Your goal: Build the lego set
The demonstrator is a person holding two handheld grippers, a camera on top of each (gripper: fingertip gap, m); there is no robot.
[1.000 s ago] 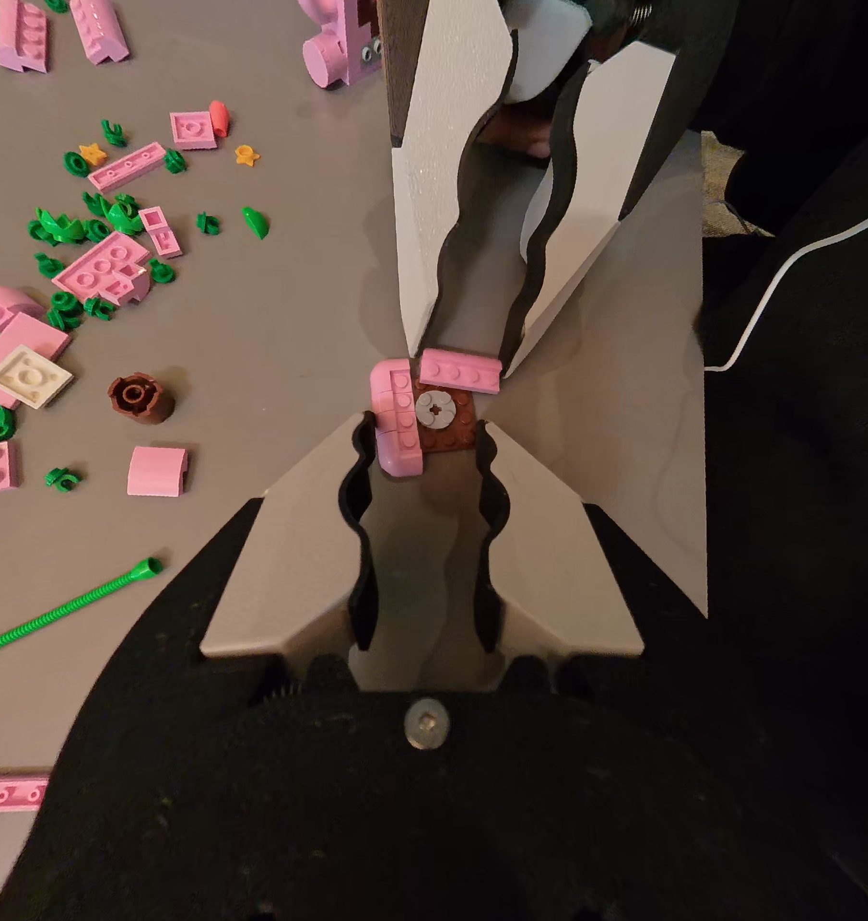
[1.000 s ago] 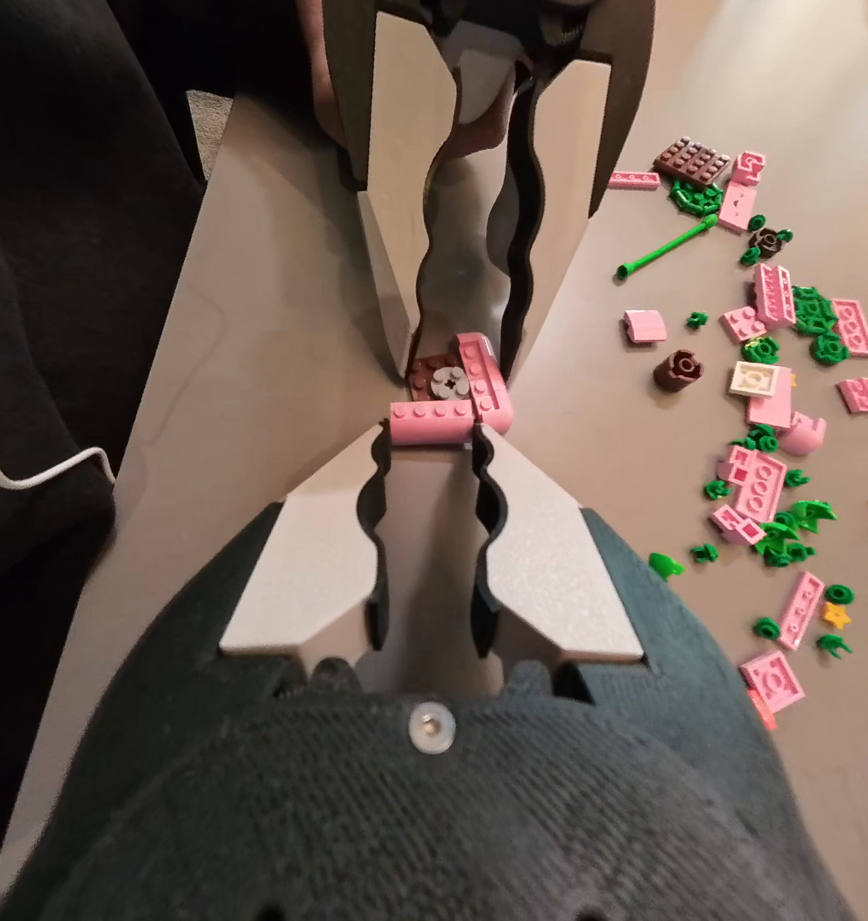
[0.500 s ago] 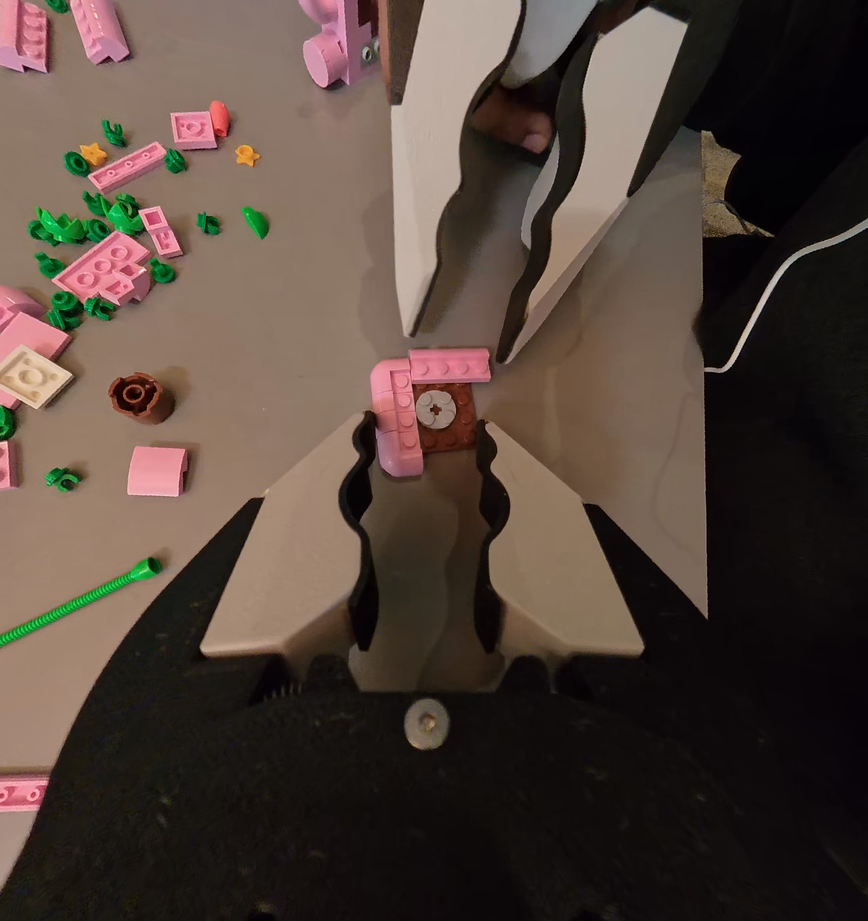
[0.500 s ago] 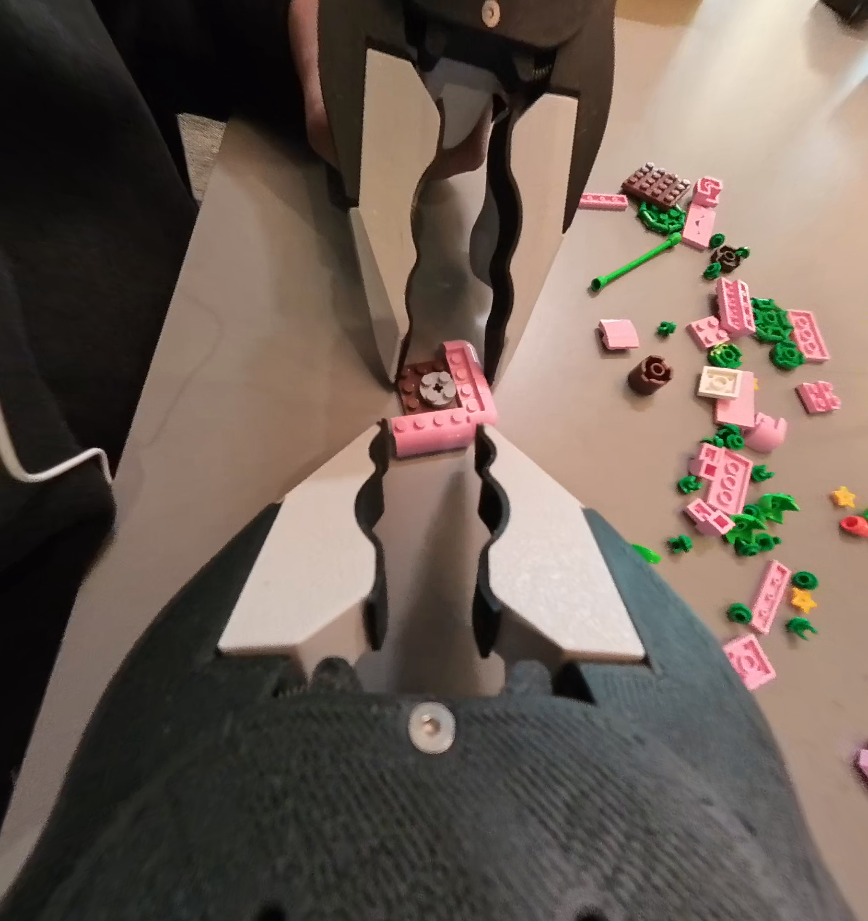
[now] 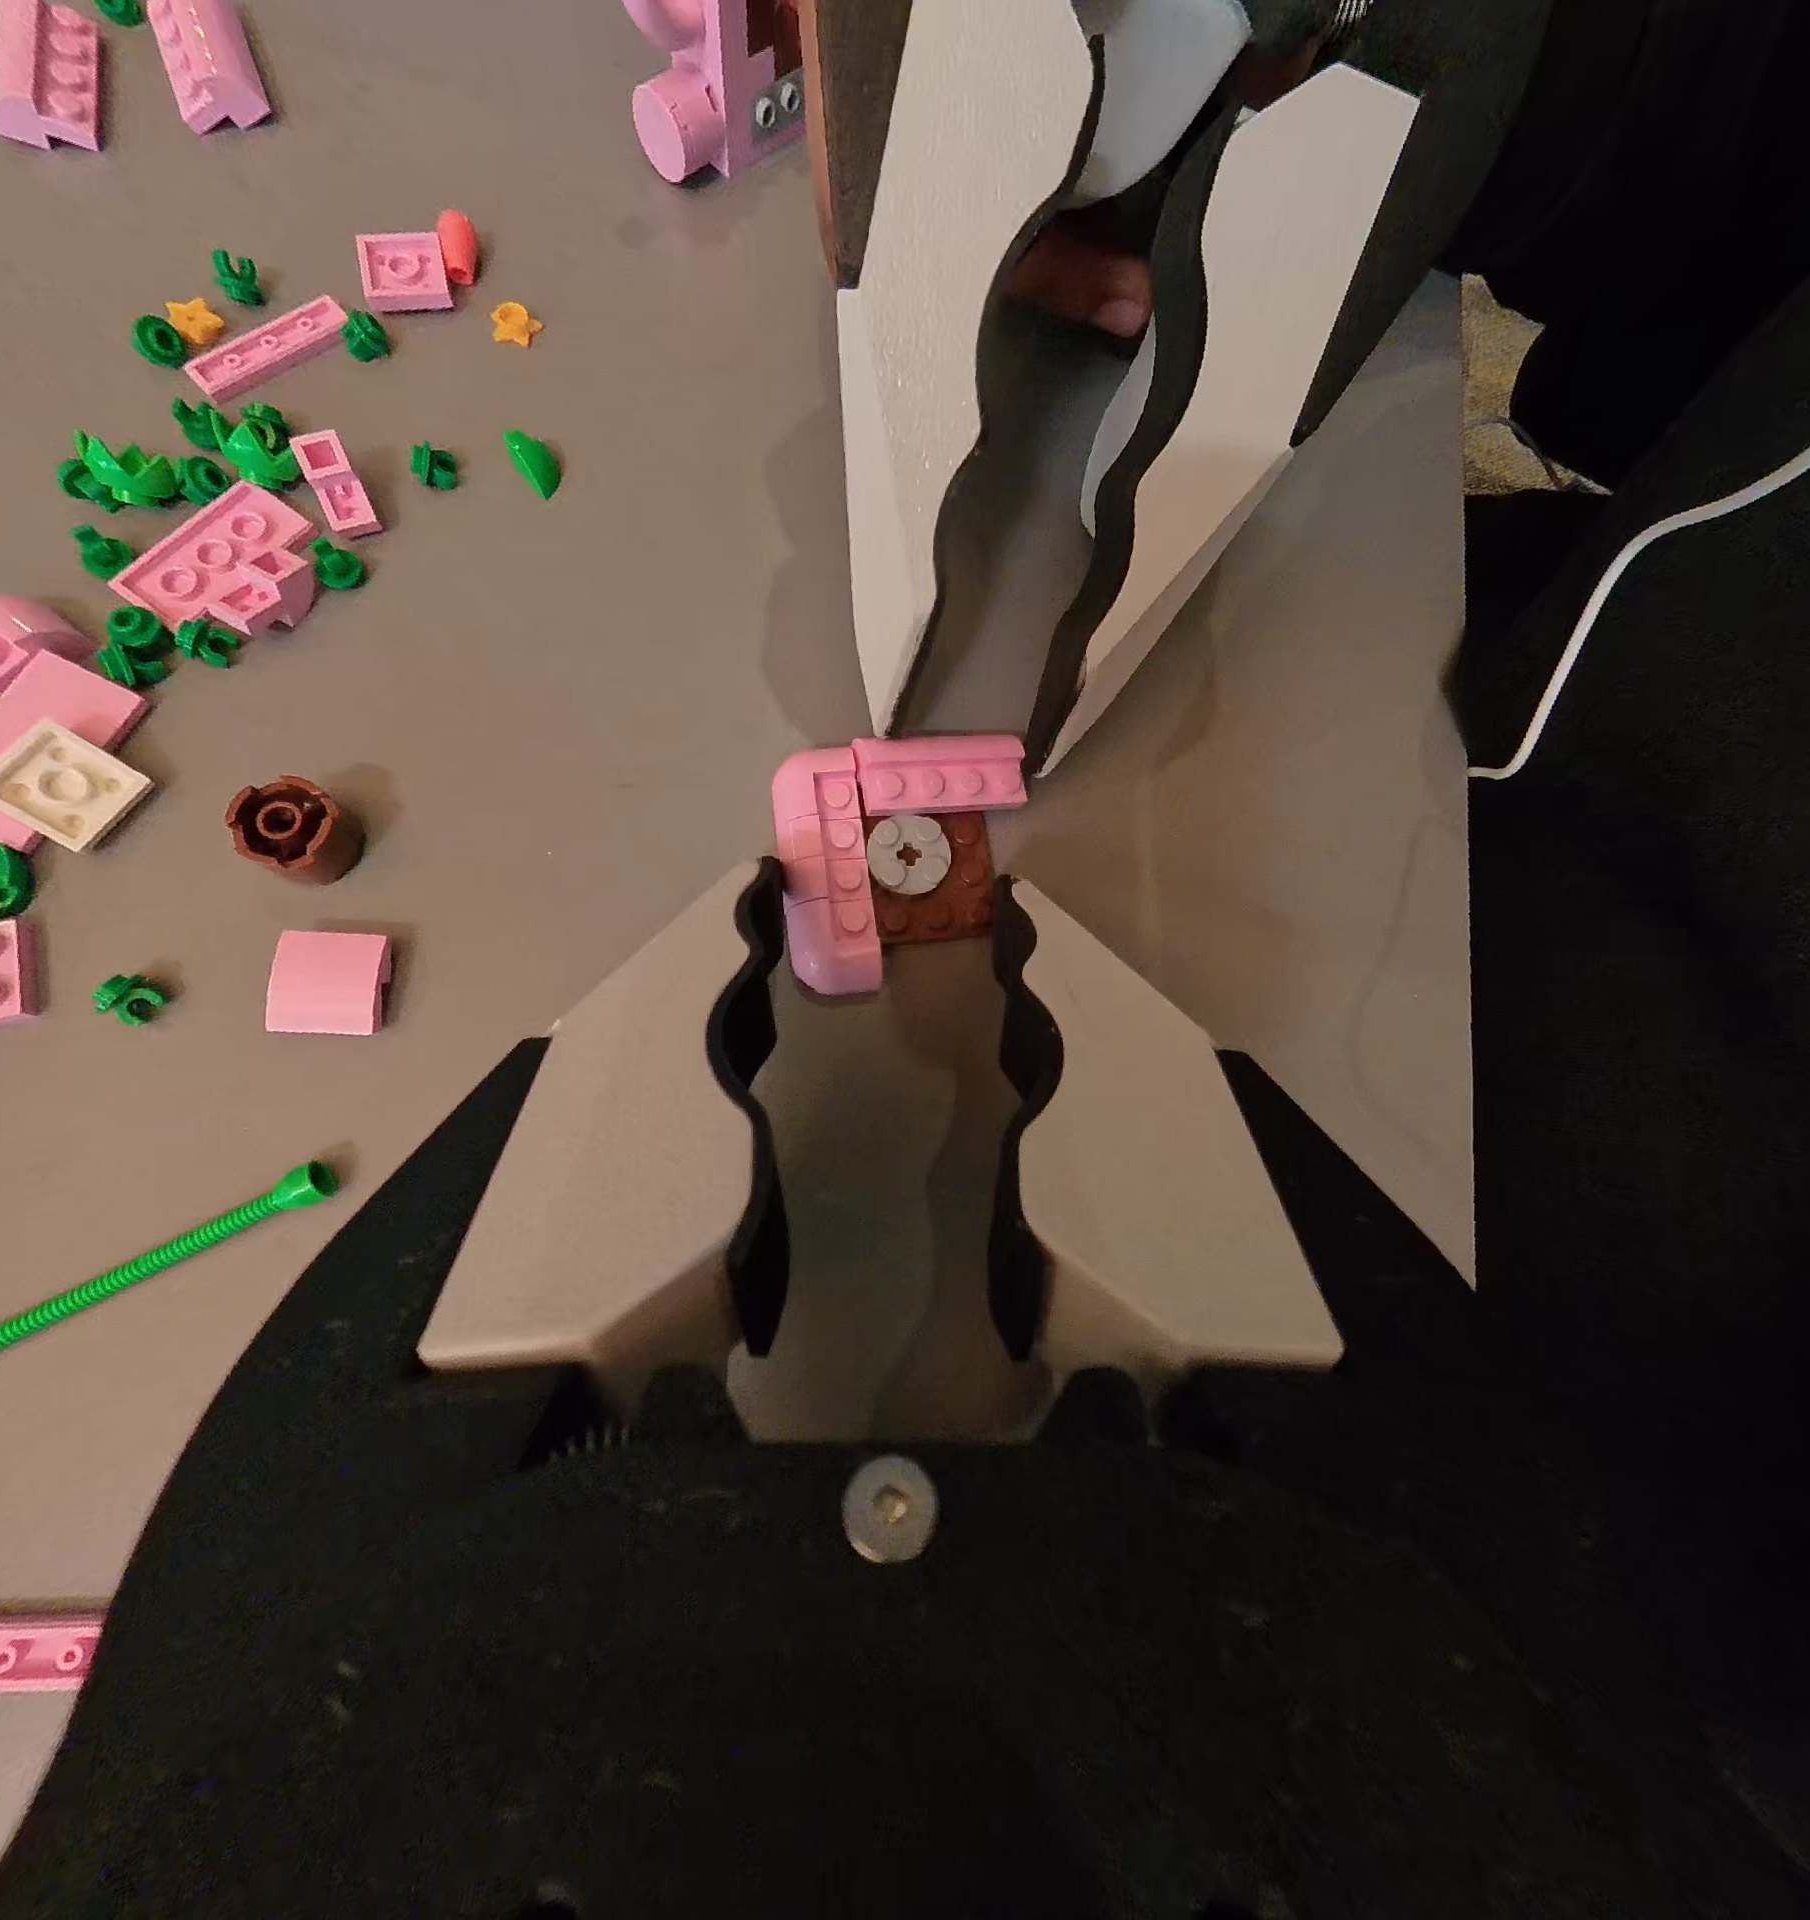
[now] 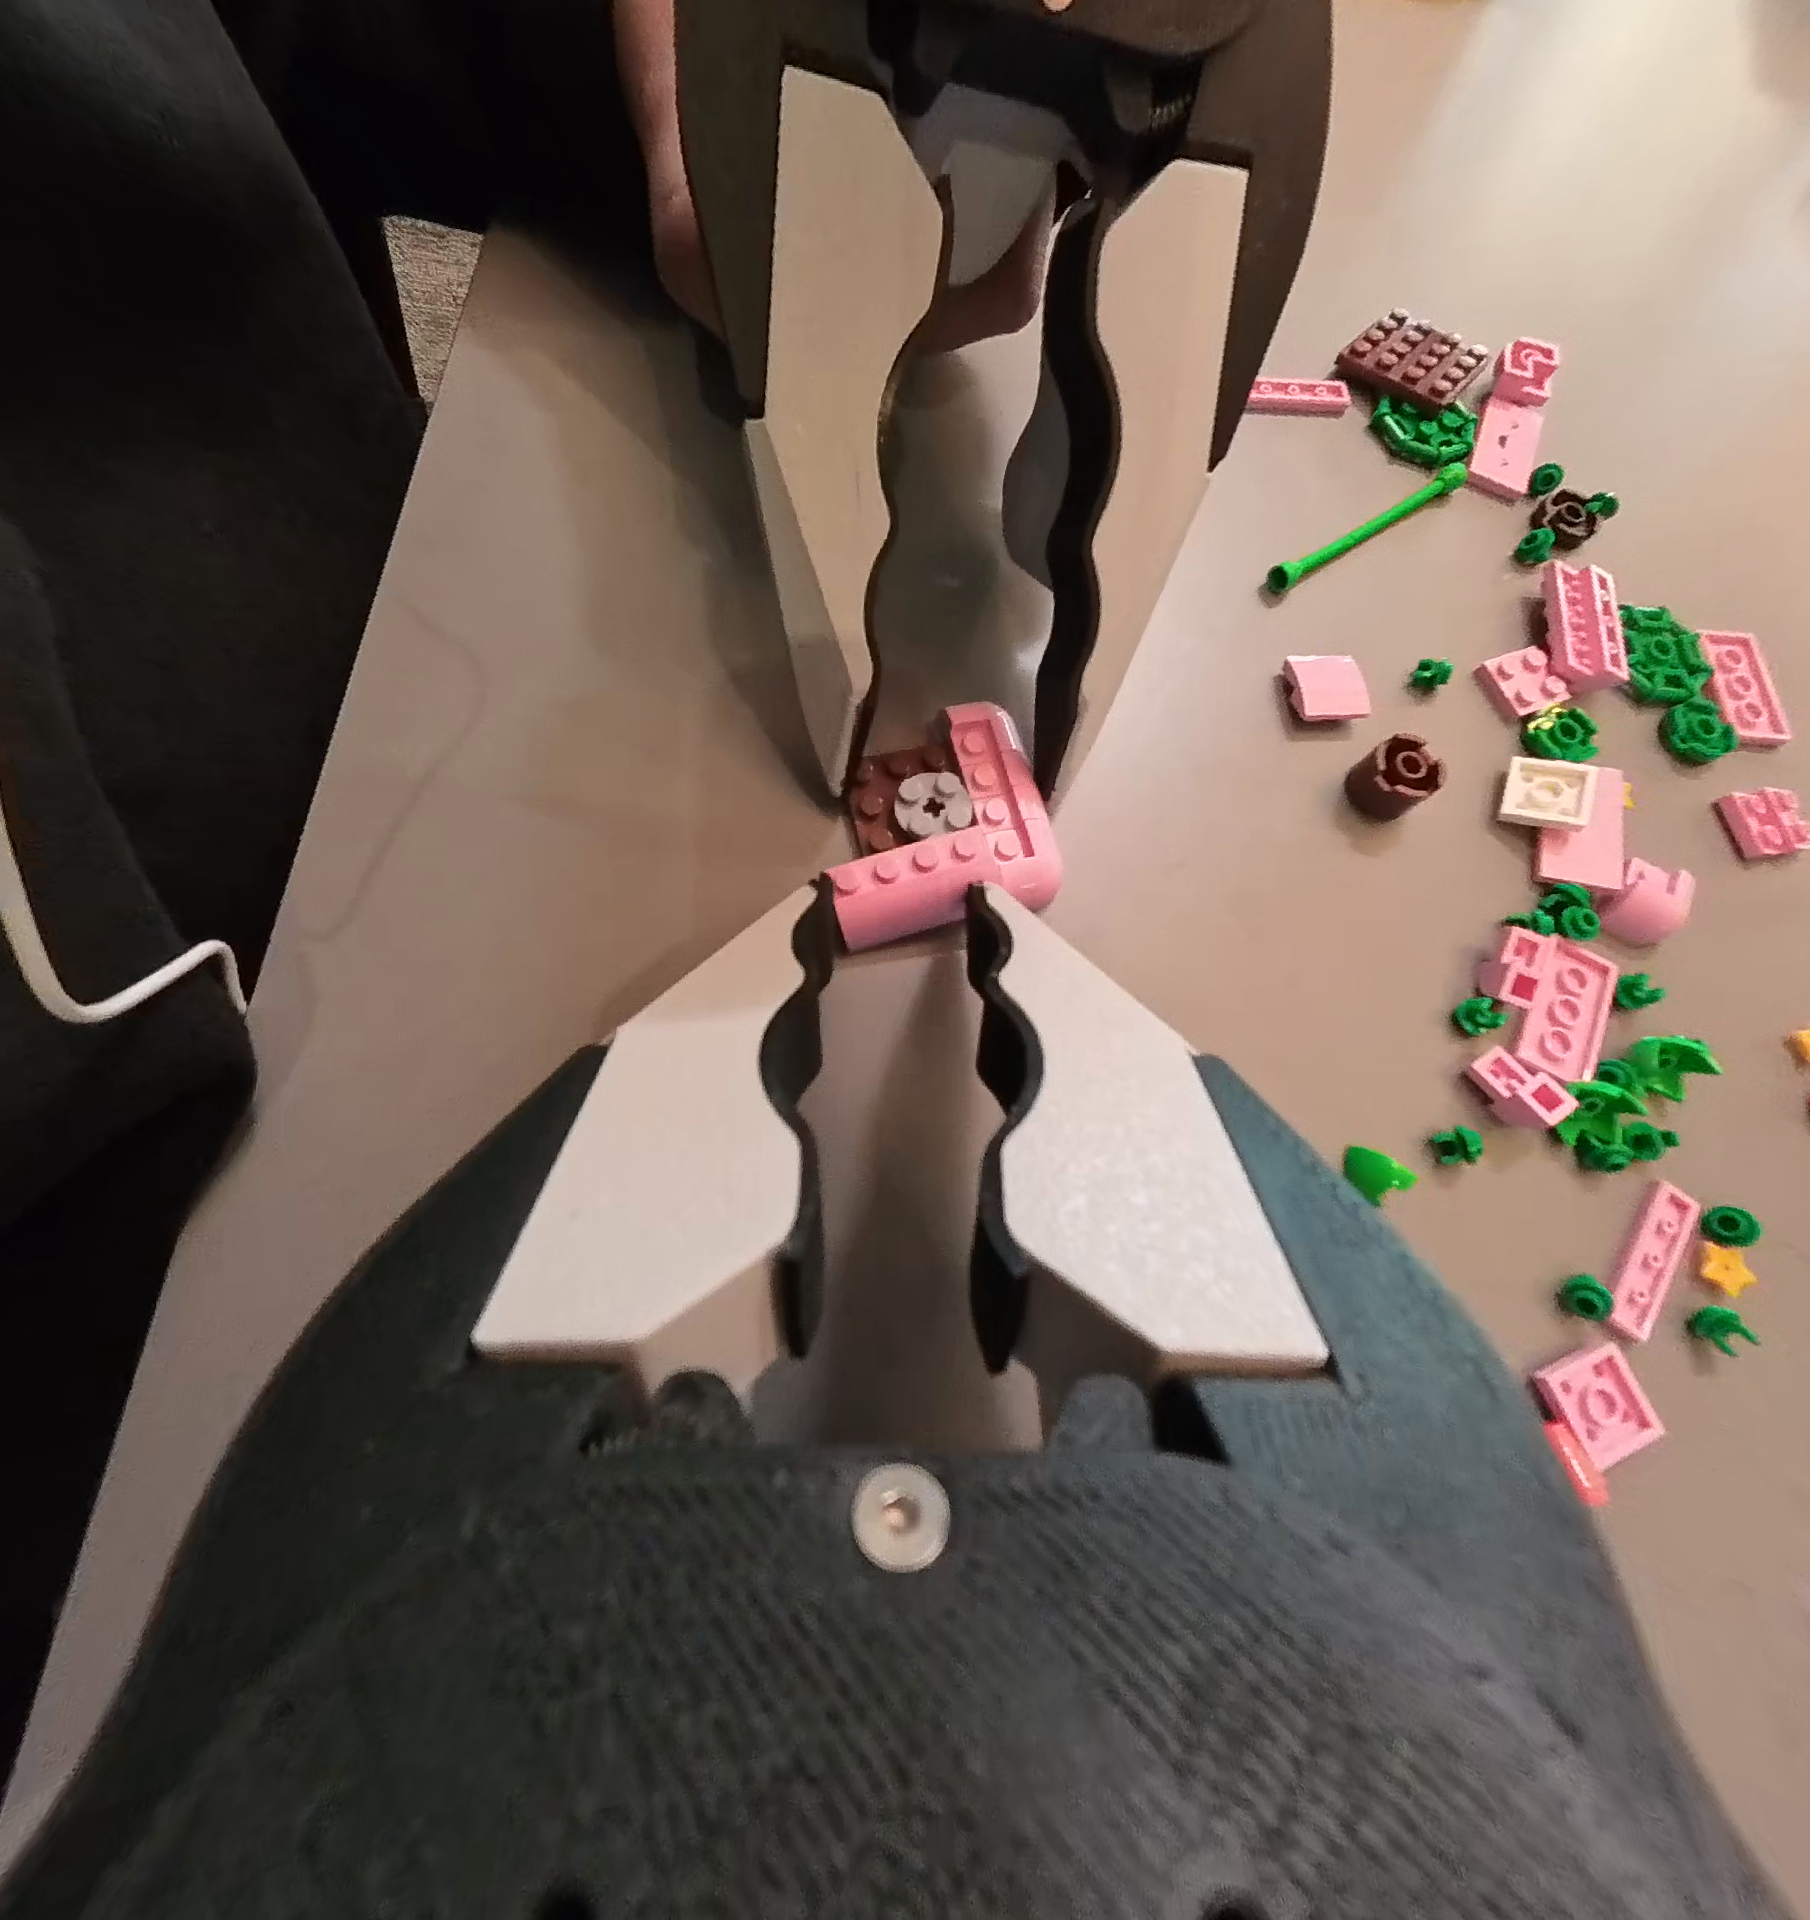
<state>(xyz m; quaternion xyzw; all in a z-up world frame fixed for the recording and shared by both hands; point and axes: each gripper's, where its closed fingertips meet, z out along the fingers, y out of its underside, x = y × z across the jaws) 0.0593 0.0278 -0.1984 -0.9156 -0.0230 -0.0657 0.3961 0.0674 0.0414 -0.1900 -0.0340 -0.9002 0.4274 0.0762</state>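
While both tools meet near the table's edge, the small lego build, a brown square plate with pink curved bricks along two sides and a grey round stud piece in the middle [image 5: 896, 857], sits flat on the grey table top [image 5: 589, 665] right between them. The left gripper [image 5: 885, 904] has its two wavy black-lined fingers set around the build, one at the pink side and one at the brown side, and I think it is pinching it to keep it in place, though I cannot be sure how tight. The right gripper [image 6: 890, 904] has its fingers close on either side of the long pink curved brick [image 6: 906, 883] at the near edge of the build, touching it; whether it is squeezing or only resting there, I cannot tell. That brick looks a bit crooked, so I guess it is not pushed all the way down. These pieces are hard, shiny plastic, very light and a little slippery, so they can pop out or slide. The best place to hold is the flat sides of the brown plate, then push straight down on the pink brick. Lots of loose pink and green pieces [image 6: 1566, 997] and a brown round brick [image 5: 293, 831] lie well off to the side.
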